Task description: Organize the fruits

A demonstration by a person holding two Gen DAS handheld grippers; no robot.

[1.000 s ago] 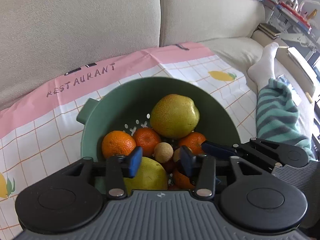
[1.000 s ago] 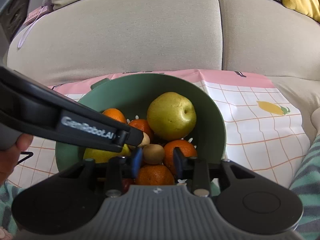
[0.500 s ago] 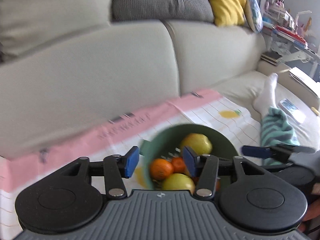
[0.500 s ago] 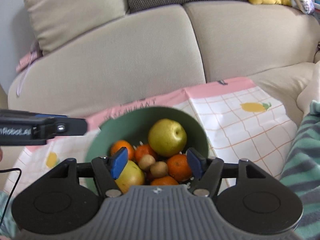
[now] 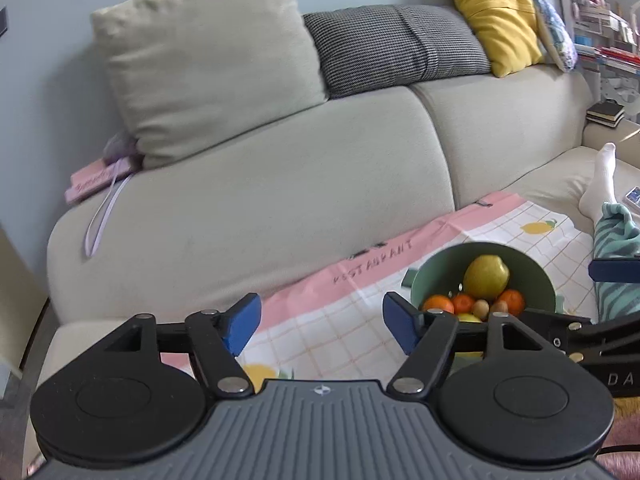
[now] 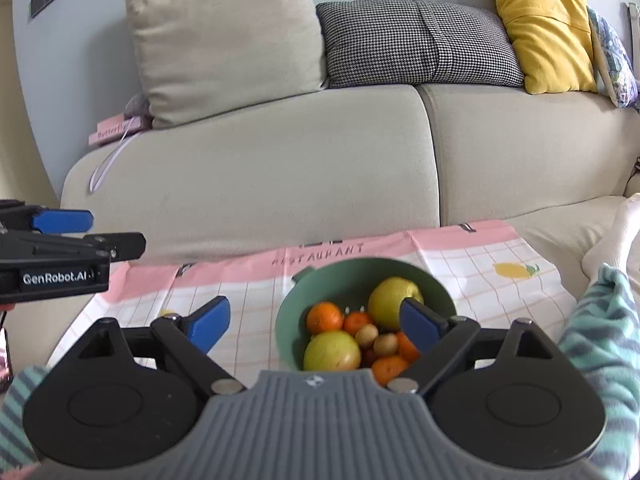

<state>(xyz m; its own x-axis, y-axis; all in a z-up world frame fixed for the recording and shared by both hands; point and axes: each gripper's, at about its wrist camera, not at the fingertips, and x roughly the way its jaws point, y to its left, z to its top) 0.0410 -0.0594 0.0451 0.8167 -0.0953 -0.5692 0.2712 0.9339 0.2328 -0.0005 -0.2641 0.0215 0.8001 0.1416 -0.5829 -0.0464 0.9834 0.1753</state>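
Observation:
A green colander bowl (image 6: 340, 280) stands on the checked cloth and holds the fruit. Inside are a large yellow-green pear (image 6: 394, 298), a second yellow fruit (image 6: 331, 350), several oranges (image 6: 325, 316) and small brown fruits (image 6: 367, 335). My right gripper (image 6: 314, 316) hovers above and in front of the bowl, its jaws opening with nothing between them. My left gripper (image 5: 320, 320) hangs left of the bowl (image 5: 440, 276), over the cloth; its jaws are opening too, and they are empty. It also shows in the right wrist view, as the left gripper (image 6: 60, 240) at the left edge.
The pink and white cloth (image 6: 480, 256) lies on a beige sofa seat. Cushions line the sofa back (image 6: 260, 168). A person's leg in striped trousers (image 6: 600, 328) with a white sock (image 5: 600, 176) lies to the right of the bowl. A pink book (image 5: 100, 178) rests on the sofa back at the left.
Both grippers have drawn back and up from inside the bowl, and their jaws have spread wide. The bowl now looks smaller and farther off. The fruit stays in the bowl.

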